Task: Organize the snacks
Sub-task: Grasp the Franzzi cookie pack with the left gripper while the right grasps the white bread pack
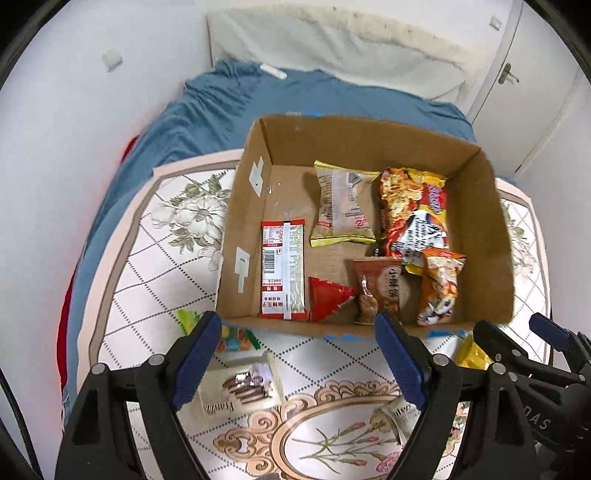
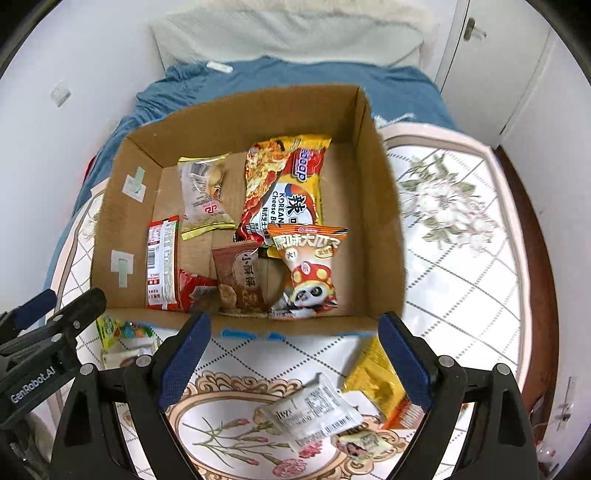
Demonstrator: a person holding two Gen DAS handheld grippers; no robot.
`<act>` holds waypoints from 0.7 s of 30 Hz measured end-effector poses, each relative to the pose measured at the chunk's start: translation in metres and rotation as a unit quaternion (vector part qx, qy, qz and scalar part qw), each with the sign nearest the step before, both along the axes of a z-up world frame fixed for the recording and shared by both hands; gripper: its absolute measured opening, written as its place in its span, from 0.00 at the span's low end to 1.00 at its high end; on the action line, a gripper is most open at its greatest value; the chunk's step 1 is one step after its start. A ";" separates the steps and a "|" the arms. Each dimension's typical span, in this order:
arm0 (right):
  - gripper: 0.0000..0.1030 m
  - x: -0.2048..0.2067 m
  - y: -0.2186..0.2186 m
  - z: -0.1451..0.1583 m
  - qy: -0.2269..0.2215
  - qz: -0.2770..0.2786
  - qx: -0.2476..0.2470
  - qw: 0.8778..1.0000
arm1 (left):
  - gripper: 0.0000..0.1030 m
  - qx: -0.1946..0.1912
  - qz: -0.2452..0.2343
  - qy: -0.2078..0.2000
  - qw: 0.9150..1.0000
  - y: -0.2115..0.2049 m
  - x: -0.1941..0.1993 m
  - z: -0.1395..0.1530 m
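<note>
An open cardboard box (image 1: 369,134) (image 2: 384,221) stands on the table and holds several snack packets: a red-and-white one (image 1: 282,269), a yellow-edged clear one (image 1: 340,206), a big noodle pack (image 2: 284,188), an orange panda bag (image 2: 310,269), a brown pouch (image 2: 240,280). My left gripper (image 1: 297,325) hangs open over the box's near wall, nothing between its fingers. My right gripper (image 2: 295,325) is open and empty too. Loose on the table lie a white biscuit box (image 1: 243,387), a candy bag (image 1: 236,338), a white packet (image 2: 314,410) and a gold packet (image 2: 376,384).
The floral-patterned table (image 2: 461,258) sits against a bed with a blue sheet (image 1: 295,96) and a white pillow (image 2: 288,33). White walls stand on the left, a white door (image 1: 517,92) at the back right. Each gripper shows at the edge of the other's view.
</note>
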State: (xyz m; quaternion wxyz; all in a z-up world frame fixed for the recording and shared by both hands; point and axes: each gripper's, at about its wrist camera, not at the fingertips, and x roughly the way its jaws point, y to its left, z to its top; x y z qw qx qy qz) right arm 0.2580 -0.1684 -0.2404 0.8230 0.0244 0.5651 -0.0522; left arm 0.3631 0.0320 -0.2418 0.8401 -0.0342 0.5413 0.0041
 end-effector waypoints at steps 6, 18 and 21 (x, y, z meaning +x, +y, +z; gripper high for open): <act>0.91 -0.040 0.001 0.031 -0.036 -0.005 0.008 0.999 | 0.82 0.011 0.001 -0.033 0.999 -0.003 -0.037 0.027; 0.91 -0.098 -0.002 0.084 -0.083 -0.015 0.036 0.996 | 0.82 -0.010 0.020 -0.056 0.998 0.004 -0.082 0.065; 0.91 -0.107 -0.009 0.075 -0.066 -0.025 0.051 0.996 | 0.82 -0.017 0.033 -0.036 0.999 0.010 -0.090 0.054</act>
